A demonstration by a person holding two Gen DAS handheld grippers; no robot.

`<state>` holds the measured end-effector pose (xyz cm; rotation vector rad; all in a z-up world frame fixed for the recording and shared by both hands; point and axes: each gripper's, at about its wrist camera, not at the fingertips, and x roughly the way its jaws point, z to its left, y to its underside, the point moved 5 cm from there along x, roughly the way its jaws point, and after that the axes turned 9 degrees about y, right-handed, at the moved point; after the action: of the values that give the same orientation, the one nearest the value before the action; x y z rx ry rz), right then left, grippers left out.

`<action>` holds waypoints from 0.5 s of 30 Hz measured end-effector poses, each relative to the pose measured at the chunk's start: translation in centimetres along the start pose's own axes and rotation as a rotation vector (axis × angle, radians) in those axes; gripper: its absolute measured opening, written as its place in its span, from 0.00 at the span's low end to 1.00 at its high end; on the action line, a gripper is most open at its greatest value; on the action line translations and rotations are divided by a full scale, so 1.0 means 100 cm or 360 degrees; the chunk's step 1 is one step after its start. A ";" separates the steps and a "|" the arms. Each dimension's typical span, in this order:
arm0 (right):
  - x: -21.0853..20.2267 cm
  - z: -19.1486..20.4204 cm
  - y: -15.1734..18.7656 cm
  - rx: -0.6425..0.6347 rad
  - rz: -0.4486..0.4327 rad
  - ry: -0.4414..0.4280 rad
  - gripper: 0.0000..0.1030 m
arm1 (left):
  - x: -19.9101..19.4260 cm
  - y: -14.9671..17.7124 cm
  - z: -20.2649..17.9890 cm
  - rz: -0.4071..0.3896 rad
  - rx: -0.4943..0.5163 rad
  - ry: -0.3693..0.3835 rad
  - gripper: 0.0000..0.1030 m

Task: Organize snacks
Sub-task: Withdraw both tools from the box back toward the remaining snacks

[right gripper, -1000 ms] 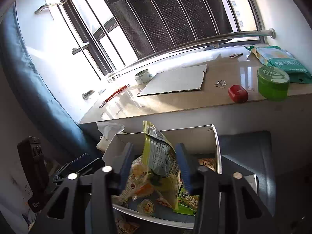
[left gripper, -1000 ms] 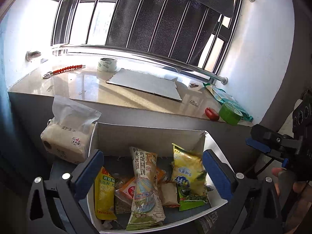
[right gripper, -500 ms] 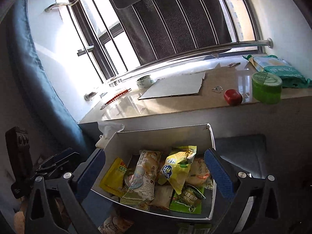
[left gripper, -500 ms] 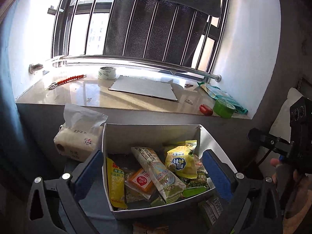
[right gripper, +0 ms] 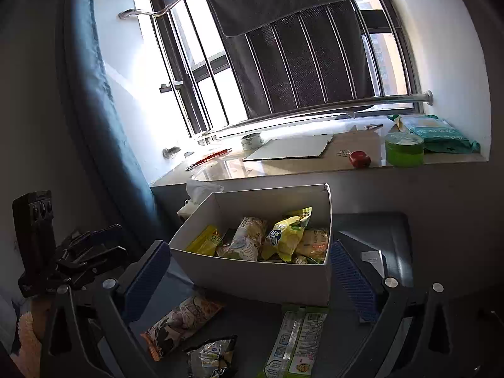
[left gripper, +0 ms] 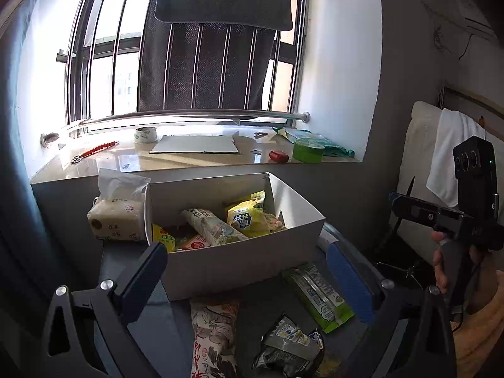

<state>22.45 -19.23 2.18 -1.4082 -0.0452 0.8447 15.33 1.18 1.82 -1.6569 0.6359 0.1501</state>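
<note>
Currently both claws empty. Left gripper (left gripper: 247, 275) spread wide, nothing between its blue pads; right gripper (right gripper: 250, 278) likewise wide apart and empty. Each hangs short of the white cardboard box (left gripper: 239, 261), framing it between the fingers — a hover that probably serves to survey what is left.

Box sits at 12 o'clock from both cameras, pushed close to the ledge under the window. Inside, packets lie loose and overlapping: a yellow chip bag (left gripper: 247, 220) toward the back right, a long pale biscuit sleeve (left gripper: 212, 226) diagonal across the middle, a yellow packet (left gripper: 163, 241) against the left wall. No order to them; dropped in, not stacked.

Three snacks remain outside on the dark surface, near side of the box:
- green-and-white packet (left gripper: 318, 296) at 5 o'clock of the box, one end touching or just beside its front wall
- orange-trimmed illustrated pouch (left gripper: 214, 337) at 6 o'clock
- dark crumpled packet (left gripper: 288, 346) just right of the pouch

Tissue pack (left gripper: 118, 211) stands against the box's left wall, at 9 o'clock; not a snack, likely stays.

Judgement: mostly done, three pickups left. Flat packets will want a low edge pinch.
</note>
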 end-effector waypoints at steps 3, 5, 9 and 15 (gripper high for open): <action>-0.018 0.002 0.027 0.0023 -0.0033 0.0006 1.00 | -0.015 0.023 -0.016 -0.0005 -0.0013 0.0040 1.00; -0.023 0.001 0.050 0.0061 -0.0028 0.0018 1.00 | -0.022 0.043 -0.024 0.0006 -0.0041 0.0063 1.00; -0.023 -0.009 0.100 0.0178 0.0092 0.0080 1.00 | -0.026 0.087 -0.027 0.0094 -0.0186 0.0069 1.00; -0.020 -0.017 0.159 0.0204 0.0265 0.0211 1.00 | -0.023 0.137 -0.019 0.0179 -0.0404 0.0059 1.00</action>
<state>14.14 -22.89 -11.16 -1.3566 0.2269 0.8733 6.30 -0.64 -8.78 -1.8709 0.7632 0.2920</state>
